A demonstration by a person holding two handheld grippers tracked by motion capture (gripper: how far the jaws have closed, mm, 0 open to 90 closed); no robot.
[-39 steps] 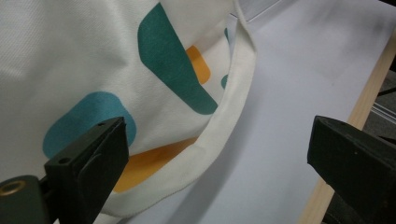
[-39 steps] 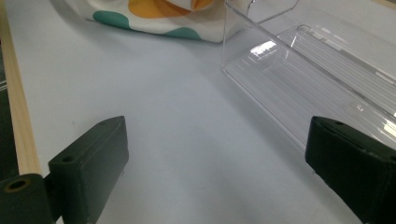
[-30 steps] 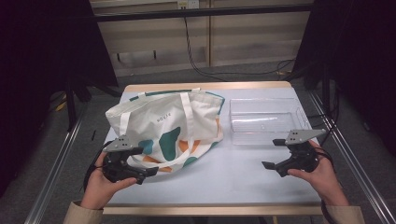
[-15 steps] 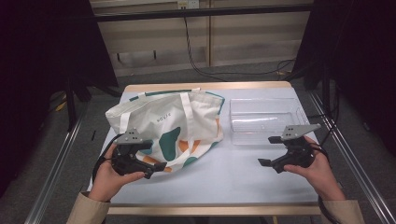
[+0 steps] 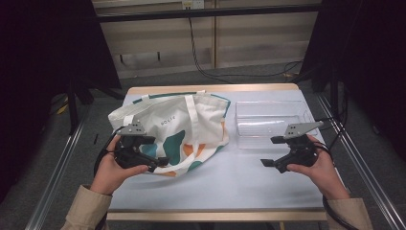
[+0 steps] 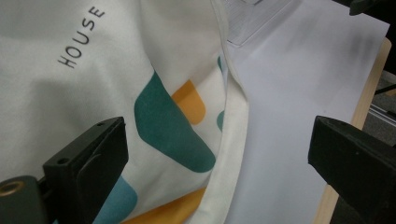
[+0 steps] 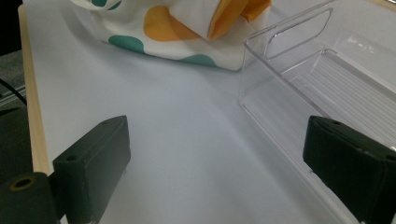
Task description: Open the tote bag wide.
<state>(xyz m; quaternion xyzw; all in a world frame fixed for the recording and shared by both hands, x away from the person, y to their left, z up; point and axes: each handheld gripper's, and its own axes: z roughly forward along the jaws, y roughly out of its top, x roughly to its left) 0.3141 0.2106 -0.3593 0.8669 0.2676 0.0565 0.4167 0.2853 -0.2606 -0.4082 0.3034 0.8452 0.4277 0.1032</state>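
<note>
Lying flat on the tabletop [image 5: 230, 177], the tote bag [image 5: 177, 127] sits under your left tool [image 5: 154, 151], whose spread jaws straddle its near strap [image 6: 233, 135]; your right tool [image 5: 273, 152], released too, hovers beside the clear tray [image 5: 268, 122]

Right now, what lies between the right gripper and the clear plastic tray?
Nothing: in the right gripper view, bare pale tabletop separates the open right gripper from the clear plastic tray.
</note>
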